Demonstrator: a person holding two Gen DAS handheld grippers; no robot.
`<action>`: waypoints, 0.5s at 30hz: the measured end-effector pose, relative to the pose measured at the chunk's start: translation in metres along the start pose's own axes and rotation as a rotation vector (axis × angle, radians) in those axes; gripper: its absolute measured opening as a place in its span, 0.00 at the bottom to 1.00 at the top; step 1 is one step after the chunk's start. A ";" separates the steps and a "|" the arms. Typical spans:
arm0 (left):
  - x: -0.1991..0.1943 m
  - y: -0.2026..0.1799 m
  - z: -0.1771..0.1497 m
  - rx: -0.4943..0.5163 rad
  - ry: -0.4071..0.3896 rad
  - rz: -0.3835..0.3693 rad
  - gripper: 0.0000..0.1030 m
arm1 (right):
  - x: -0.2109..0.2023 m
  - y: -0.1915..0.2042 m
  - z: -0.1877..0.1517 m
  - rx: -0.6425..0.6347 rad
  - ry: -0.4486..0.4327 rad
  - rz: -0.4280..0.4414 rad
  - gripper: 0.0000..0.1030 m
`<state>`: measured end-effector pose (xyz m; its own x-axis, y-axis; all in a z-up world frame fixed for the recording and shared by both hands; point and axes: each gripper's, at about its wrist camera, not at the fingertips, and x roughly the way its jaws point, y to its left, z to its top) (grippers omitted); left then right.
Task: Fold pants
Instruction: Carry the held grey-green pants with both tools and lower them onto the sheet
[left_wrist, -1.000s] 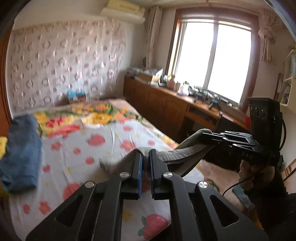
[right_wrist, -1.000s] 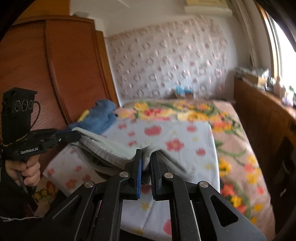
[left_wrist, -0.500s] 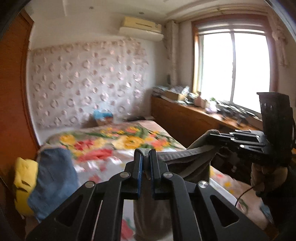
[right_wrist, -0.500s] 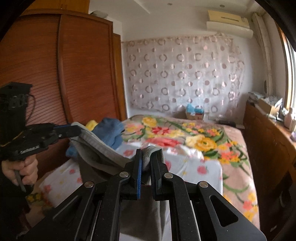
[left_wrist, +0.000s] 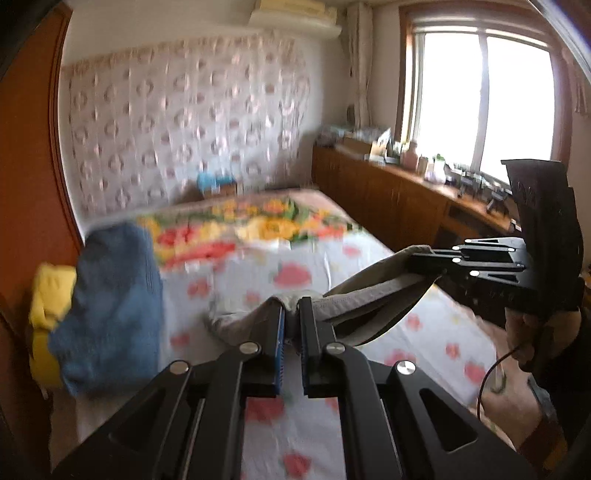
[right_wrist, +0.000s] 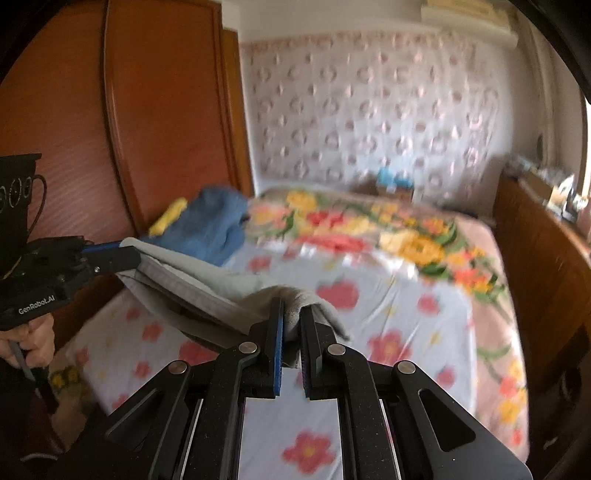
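Left gripper (left_wrist: 290, 332) is clamped on one end of the soft grey-beige fabric pants (left_wrist: 373, 291), and the right gripper (right_wrist: 290, 328) pinches the other end, so the cloth hangs slung between them above the flower-printed bed sheet (left_wrist: 295, 266). It looks light and limp, sagging in layered folds; judging by that, the edge-corner holds suit it best. A blue folded garment (left_wrist: 110, 306) lies well off to the left.

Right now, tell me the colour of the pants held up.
Light grey pants, clearest in the right wrist view.
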<state>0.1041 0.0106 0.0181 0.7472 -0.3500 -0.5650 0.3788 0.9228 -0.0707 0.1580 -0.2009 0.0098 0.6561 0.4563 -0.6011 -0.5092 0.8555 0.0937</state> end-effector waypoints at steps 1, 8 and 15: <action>-0.001 -0.002 -0.012 -0.009 0.019 -0.003 0.03 | 0.002 0.004 -0.011 0.002 0.018 0.010 0.05; -0.010 -0.022 -0.058 -0.032 0.080 -0.020 0.04 | -0.001 0.020 -0.062 0.028 0.073 0.049 0.05; -0.018 -0.024 -0.082 -0.064 0.106 -0.042 0.04 | -0.012 0.030 -0.084 0.057 0.081 0.068 0.05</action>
<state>0.0370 0.0079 -0.0379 0.6685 -0.3725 -0.6437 0.3702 0.9174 -0.1464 0.0884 -0.2014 -0.0473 0.5727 0.4942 -0.6541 -0.5169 0.8370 0.1797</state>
